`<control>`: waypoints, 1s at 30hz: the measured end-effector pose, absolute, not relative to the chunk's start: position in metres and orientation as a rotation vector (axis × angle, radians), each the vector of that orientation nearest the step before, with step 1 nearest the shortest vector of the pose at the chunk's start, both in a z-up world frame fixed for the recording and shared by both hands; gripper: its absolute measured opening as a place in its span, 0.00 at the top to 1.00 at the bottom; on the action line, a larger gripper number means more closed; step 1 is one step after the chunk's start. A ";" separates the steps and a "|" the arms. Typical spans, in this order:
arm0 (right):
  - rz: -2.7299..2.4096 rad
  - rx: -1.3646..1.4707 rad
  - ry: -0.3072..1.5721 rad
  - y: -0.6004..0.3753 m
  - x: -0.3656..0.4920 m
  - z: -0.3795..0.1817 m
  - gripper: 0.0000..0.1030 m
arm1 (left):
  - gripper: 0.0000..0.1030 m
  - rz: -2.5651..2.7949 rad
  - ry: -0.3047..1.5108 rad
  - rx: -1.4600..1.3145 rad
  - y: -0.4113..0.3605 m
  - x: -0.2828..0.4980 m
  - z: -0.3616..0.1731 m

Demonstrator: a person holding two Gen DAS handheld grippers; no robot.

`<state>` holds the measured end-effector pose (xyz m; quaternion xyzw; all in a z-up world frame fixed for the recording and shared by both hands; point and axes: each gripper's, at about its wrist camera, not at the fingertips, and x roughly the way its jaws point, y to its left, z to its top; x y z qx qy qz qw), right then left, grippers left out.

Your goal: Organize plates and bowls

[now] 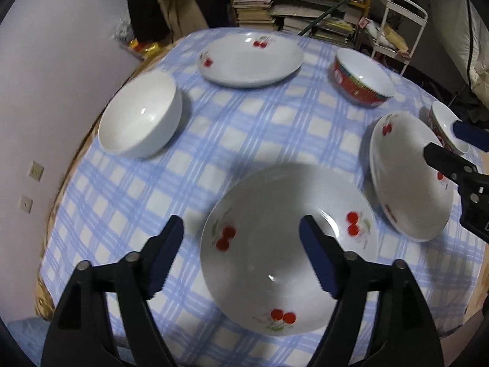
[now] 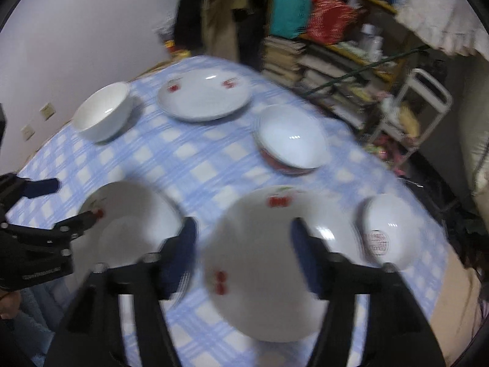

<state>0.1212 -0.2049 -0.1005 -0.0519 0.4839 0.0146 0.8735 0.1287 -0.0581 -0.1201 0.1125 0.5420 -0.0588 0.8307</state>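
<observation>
Now both claws hang over a round table with a blue and white checked cloth [image 1: 244,128], and both are spread wide with nothing between the fingers.

From the left wrist camera, the left gripper [image 1: 243,255] is above a white deep plate with red cherry prints [image 1: 275,244], which lies flat on the cloth near the front edge of the table. One dark blue pad [image 1: 166,255] is over the cloth just left of this plate, and the other is over the inside of the plate. I cannot tell if the pads touch it.

To the right lies a second white cherry plate [image 1: 406,177], just beside the first one but apart from it. The right gripper [image 2: 243,258] is above this second plate [image 2: 275,263] in its own camera, though this picture is blurred. Right of it stands a small white bowl with a red stamp inside [image 2: 388,229].

Farther back stand a plain white ceramic bowl [image 1: 139,114] on the left, a third white cherry plate [image 1: 250,59] in the middle, and a red-sided bowl with white inside [image 1: 362,78] on the right. All are well apart from each other. Behind the table are shelves with stacked books [image 1: 305,9] and a white metal cart [image 1: 400,27].
</observation>
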 end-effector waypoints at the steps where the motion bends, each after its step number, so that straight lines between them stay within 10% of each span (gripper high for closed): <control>1: 0.006 -0.096 1.010 -0.213 0.121 -0.098 0.20 | 0.23 -0.133 1.154 0.233 -0.062 0.132 -0.117; 6: -0.093 -0.011 1.023 -0.257 0.117 -0.093 0.04 | 0.22 -0.168 1.146 0.244 -0.090 0.146 -0.104; 30: -0.175 0.260 1.248 -0.358 0.108 -0.180 0.06 | 0.22 -0.343 1.281 0.265 -0.185 0.188 -0.178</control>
